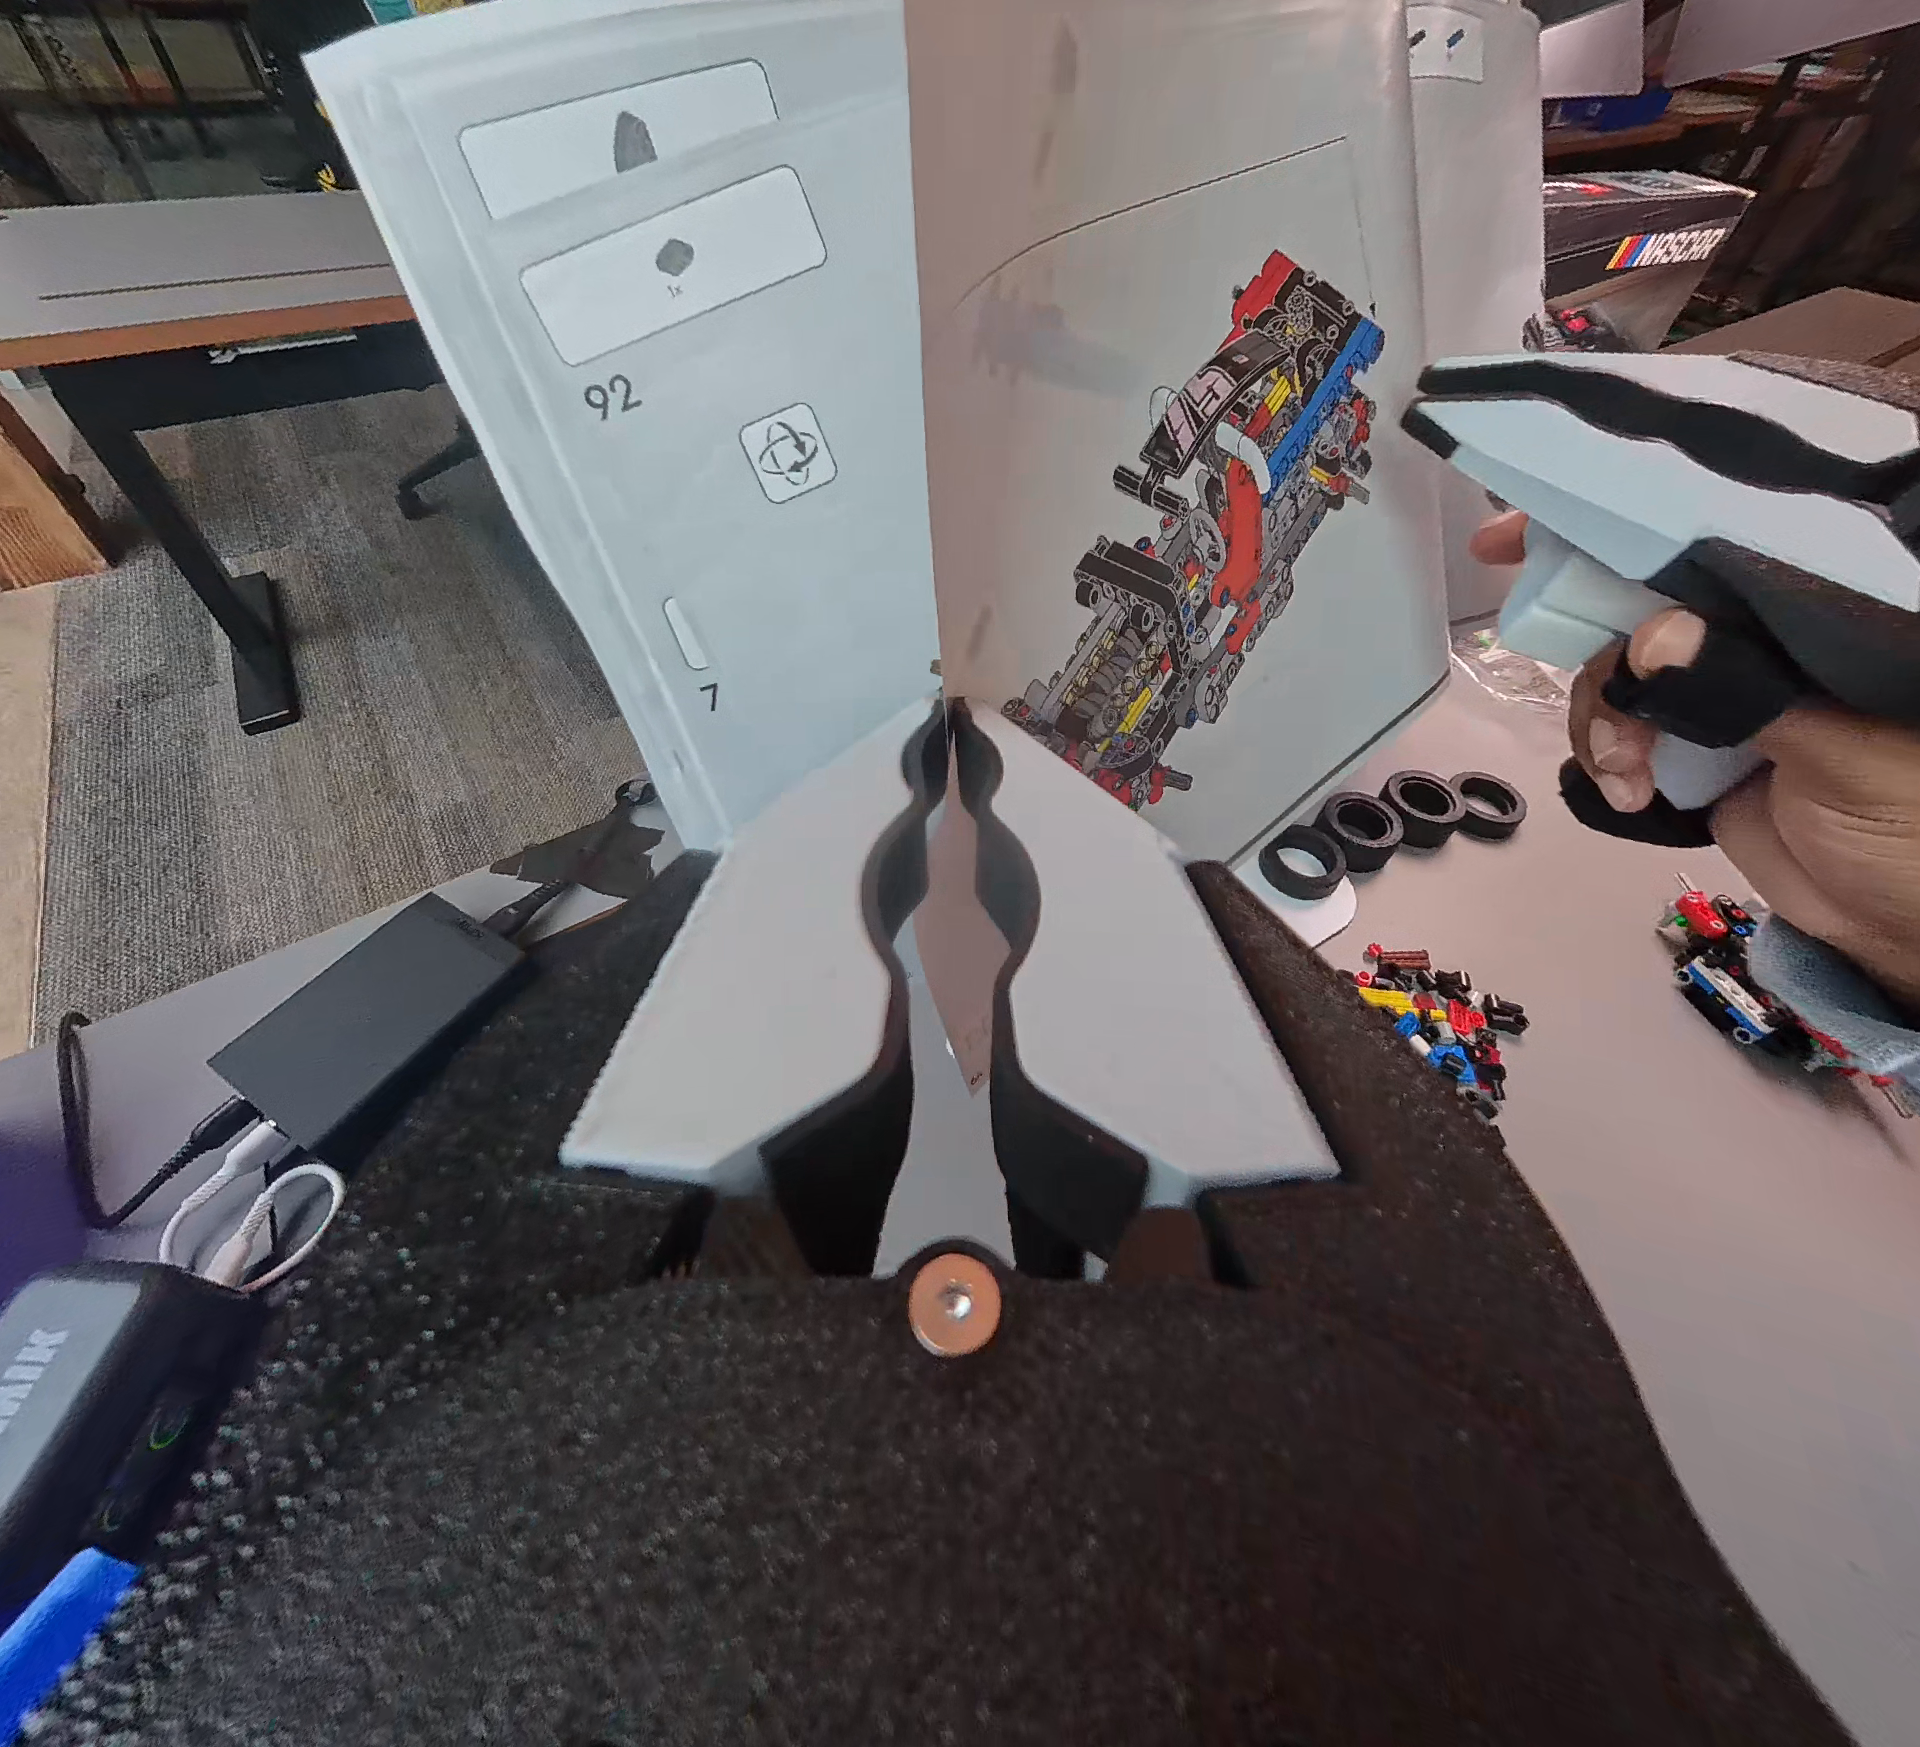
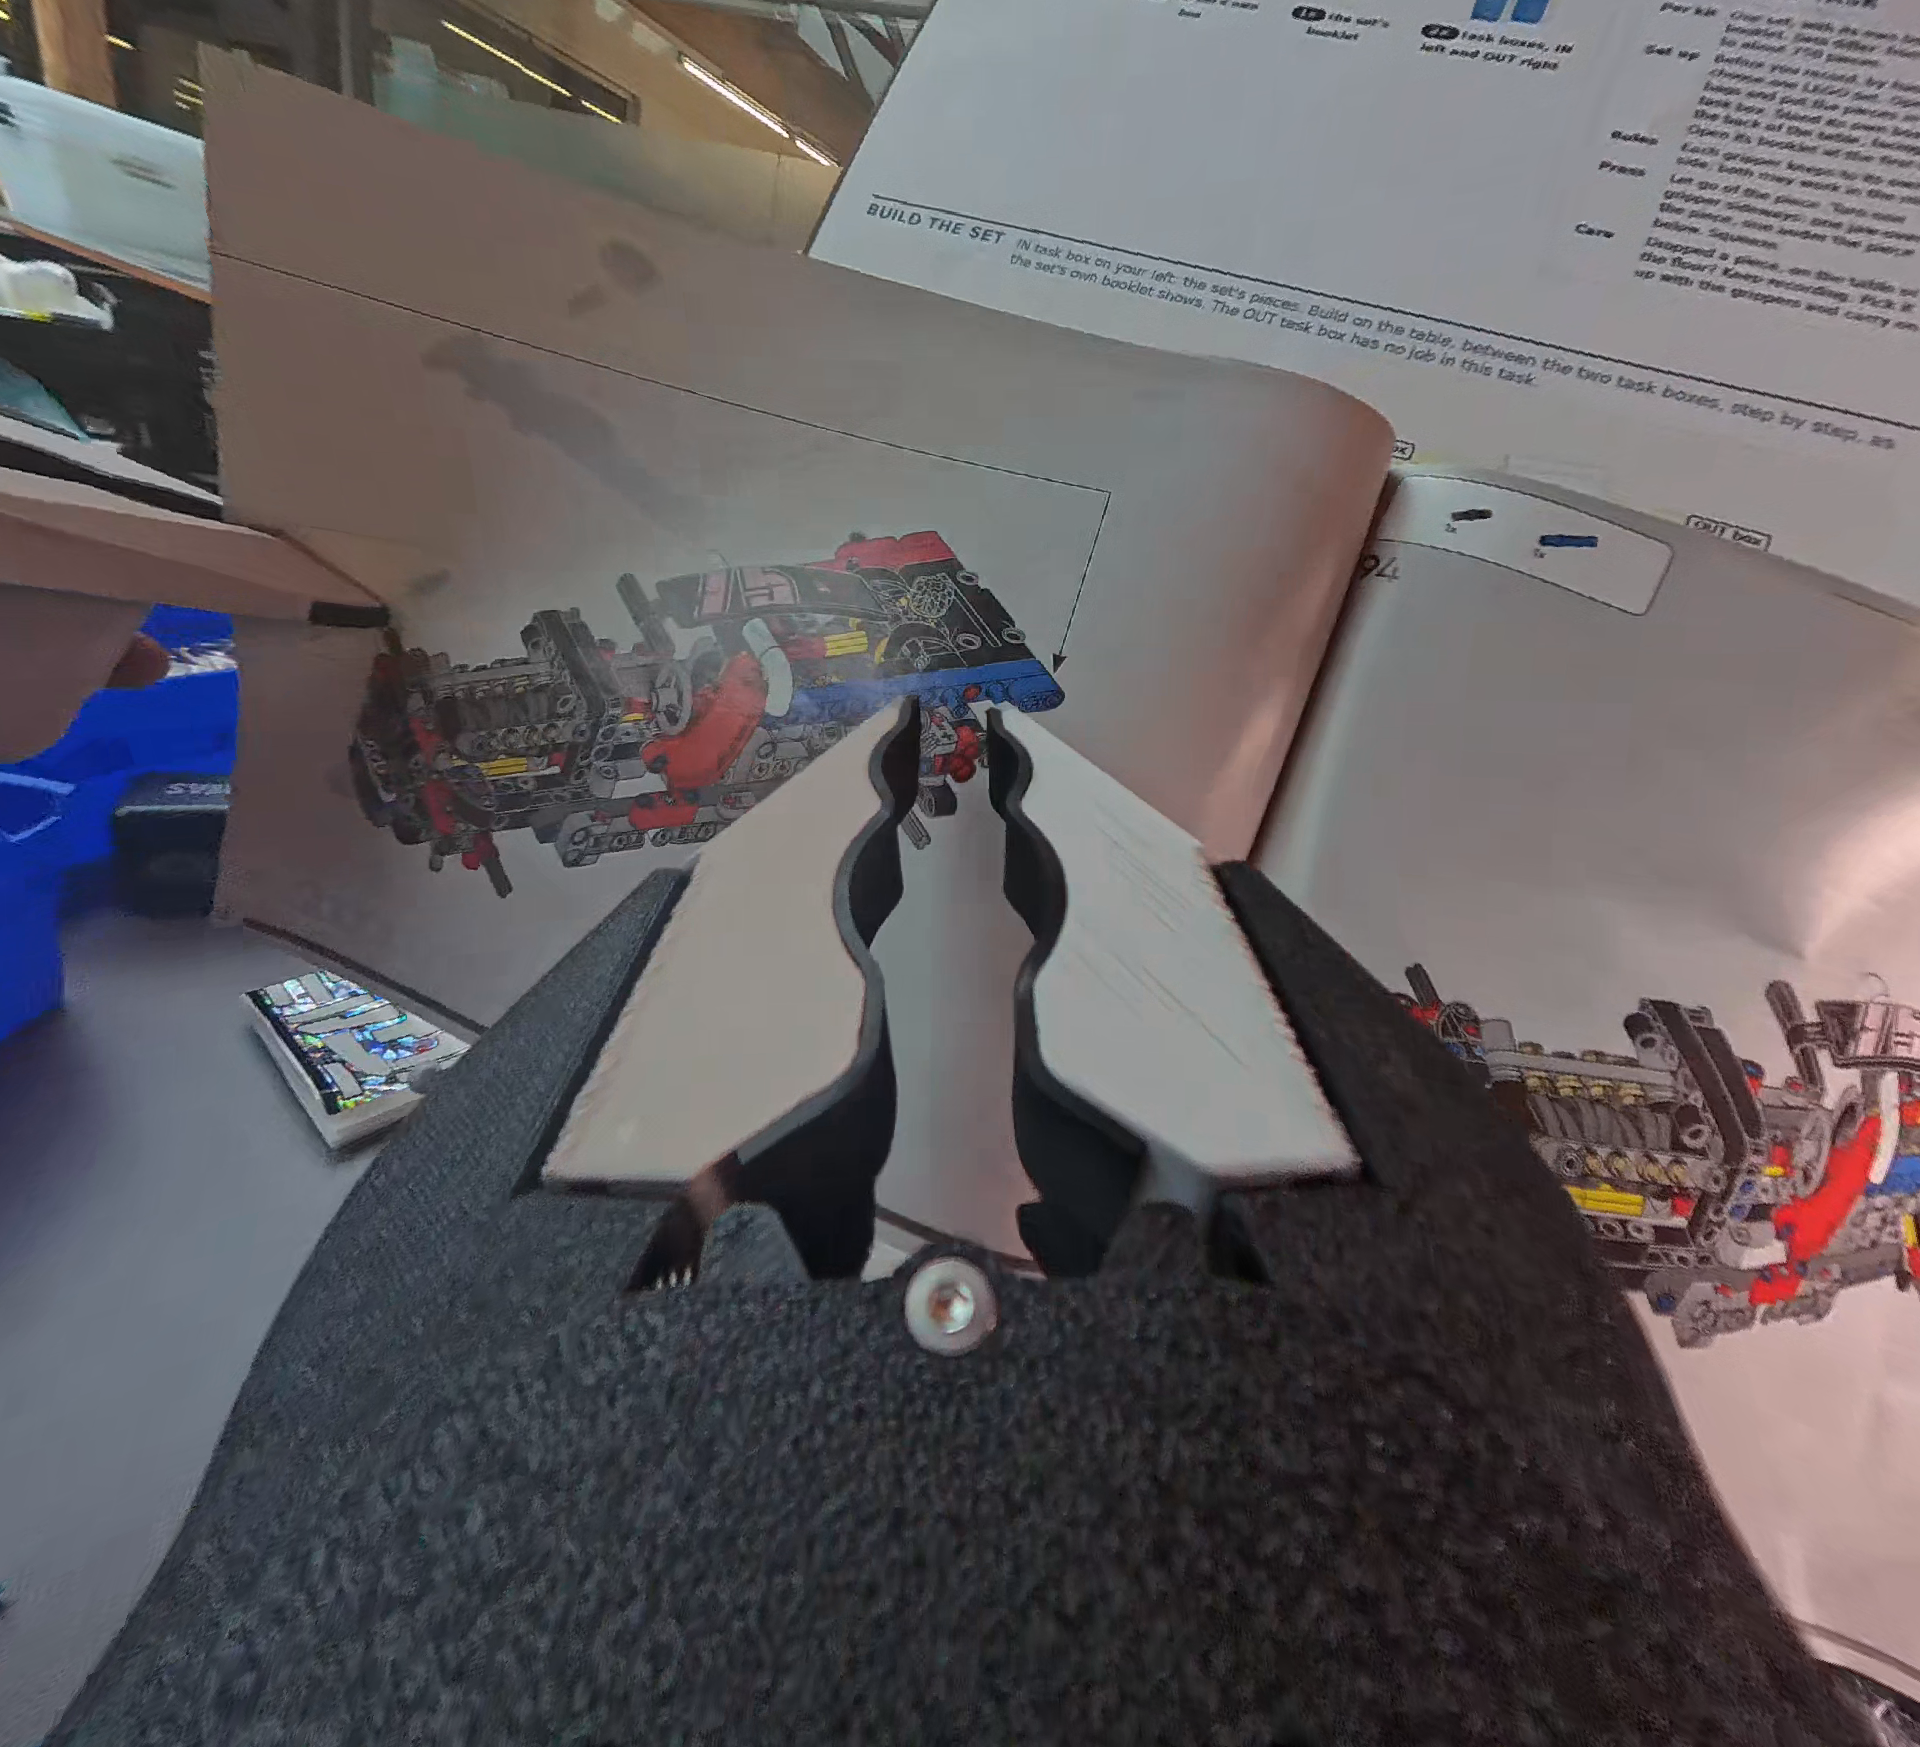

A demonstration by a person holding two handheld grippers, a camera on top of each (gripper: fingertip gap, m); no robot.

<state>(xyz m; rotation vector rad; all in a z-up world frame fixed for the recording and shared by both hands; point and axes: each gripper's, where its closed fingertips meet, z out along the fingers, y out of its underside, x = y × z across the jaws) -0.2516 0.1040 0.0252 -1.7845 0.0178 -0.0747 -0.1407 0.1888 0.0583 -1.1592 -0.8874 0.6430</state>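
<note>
Booklet page (image 1: 1143, 263) is pinched upright between the closed jaws of the left hand-held gripper (image 1: 951, 710), mid-flip over the open booklet (image 2: 1558, 814) on the tabletop (image 1: 1662, 1230), while the right hand-held gripper (image 2: 951, 721) is held slightly open and empty beside it.

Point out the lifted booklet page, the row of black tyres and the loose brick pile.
Lifted booklet page (image 1: 1143, 170), left wrist view: on its blank upper area.
Row of black tyres (image 1: 1363, 828), left wrist view: on the second tyre from the left.
Loose brick pile (image 1: 1439, 1022), left wrist view: on the pile's middle.
</note>
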